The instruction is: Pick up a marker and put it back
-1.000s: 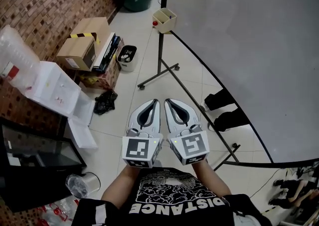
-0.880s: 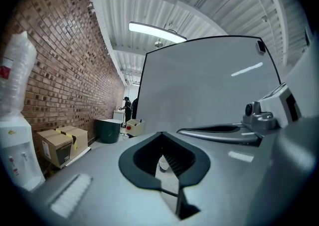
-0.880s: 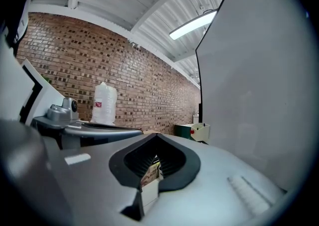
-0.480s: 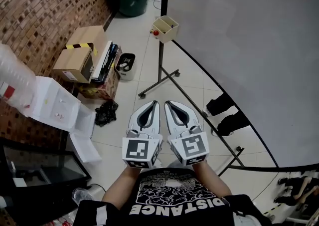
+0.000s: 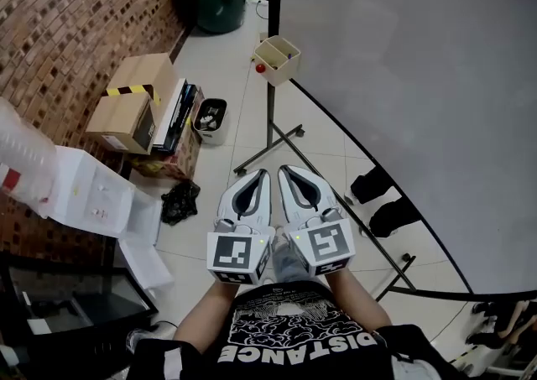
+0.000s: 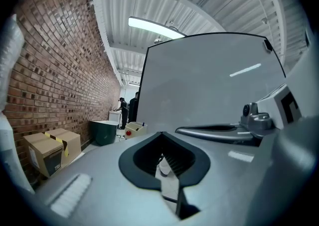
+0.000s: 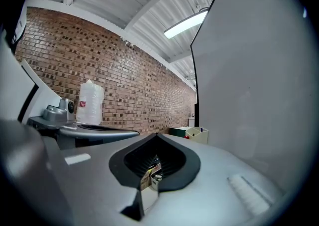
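Left claw and right claw side by side, level, above tiled floor. Both pressed together, nothing pinched; each gripper view confirms it.
Marker: blue tip stands in beige tray on whiteboard frame, well ahead of claws. Tip clearest in right gripper view.
Head view only: black bundle on floor, whiteboard stand feet.
Left gripper view only: two people beside green cabinet.
Gripper views only: lit ceiling lamp.
Right gripper view: plastic jug upright before brick wall.

The pale tiled floor bears cardboard boxes, a small black bin and a crumpled black bag.
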Demonstrator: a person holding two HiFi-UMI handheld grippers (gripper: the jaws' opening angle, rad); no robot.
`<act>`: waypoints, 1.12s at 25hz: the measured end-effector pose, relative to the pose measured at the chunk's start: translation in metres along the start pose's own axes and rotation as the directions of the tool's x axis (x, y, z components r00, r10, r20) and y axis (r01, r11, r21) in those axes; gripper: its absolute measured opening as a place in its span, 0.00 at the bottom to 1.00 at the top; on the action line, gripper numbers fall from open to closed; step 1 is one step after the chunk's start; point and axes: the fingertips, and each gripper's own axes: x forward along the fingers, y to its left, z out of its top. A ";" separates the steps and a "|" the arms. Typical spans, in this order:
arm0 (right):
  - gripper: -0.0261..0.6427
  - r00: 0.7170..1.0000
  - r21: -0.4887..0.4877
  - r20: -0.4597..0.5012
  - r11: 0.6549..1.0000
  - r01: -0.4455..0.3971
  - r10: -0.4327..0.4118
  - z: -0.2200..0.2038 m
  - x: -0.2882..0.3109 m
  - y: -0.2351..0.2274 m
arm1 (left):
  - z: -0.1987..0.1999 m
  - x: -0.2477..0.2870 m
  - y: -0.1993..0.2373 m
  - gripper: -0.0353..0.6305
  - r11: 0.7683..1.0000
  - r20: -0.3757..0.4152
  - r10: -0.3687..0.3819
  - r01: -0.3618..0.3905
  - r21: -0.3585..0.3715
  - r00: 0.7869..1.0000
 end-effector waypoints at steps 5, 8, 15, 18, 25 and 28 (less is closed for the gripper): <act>0.04 1.000 -0.008 0.016 1.000 0.002 -0.002 0.006 0.035 -0.027 | 0.003 0.040 0.016 0.06 1.000 0.001 -0.001 0.001 0.009 1.000; 0.04 1.000 -0.005 0.017 1.000 -0.001 0.001 0.009 0.057 -0.046 | 0.009 0.066 0.026 0.06 1.000 0.006 0.011 -0.011 0.003 1.000; 0.04 1.000 0.010 0.015 1.000 -0.015 0.015 0.017 0.104 -0.083 | 0.015 0.122 0.044 0.06 1.000 -0.019 0.012 -0.012 0.007 1.000; 0.04 1.000 -0.002 0.005 1.000 -0.013 0.013 0.010 0.119 -0.102 | 0.013 0.146 0.048 0.06 1.000 -0.024 0.010 -0.010 0.004 1.000; 0.04 1.000 -0.010 0.019 1.000 0.012 -0.012 0.010 0.147 -0.138 | 0.011 0.187 0.053 0.06 1.000 -0.020 0.005 -0.005 0.004 1.000; 0.04 1.000 -0.019 0.019 1.000 0.010 -0.009 0.010 0.160 -0.153 | 0.012 0.204 0.052 0.06 1.000 -0.022 -0.007 0.008 0.014 1.000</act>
